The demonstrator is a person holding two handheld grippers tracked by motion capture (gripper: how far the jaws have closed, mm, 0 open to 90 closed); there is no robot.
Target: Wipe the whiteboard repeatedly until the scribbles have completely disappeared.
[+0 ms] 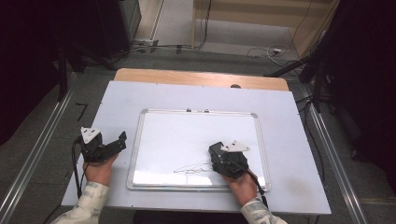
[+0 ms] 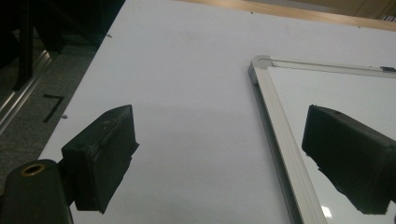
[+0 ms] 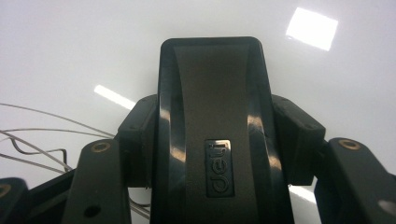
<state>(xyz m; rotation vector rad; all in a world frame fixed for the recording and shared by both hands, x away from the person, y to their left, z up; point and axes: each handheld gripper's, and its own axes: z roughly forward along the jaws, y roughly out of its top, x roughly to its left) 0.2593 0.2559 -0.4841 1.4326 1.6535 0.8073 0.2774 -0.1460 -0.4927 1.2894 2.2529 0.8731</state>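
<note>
the right gripper (image 1: 219, 156) holds the eraser (image 3: 212, 121) tight in its jaws on the board (image 1: 187, 135). the marks (image 1: 194, 169) lie at nine o'clock, just beside it. the left gripper (image 1: 120, 140) has wide, empty jaws.

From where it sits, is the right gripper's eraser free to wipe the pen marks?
Probably yes: the right gripper holds the black eraser on the whiteboard, the scribble lies just beside it, nothing between.

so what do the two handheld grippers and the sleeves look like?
Both the left gripper and the right gripper are black, each topped by a grey three-cornered plate and trailing a black cable. The jaw pads are blocky and matte black, on arms with brass-ringed holes. Sleeves are light and patterned.
</note>
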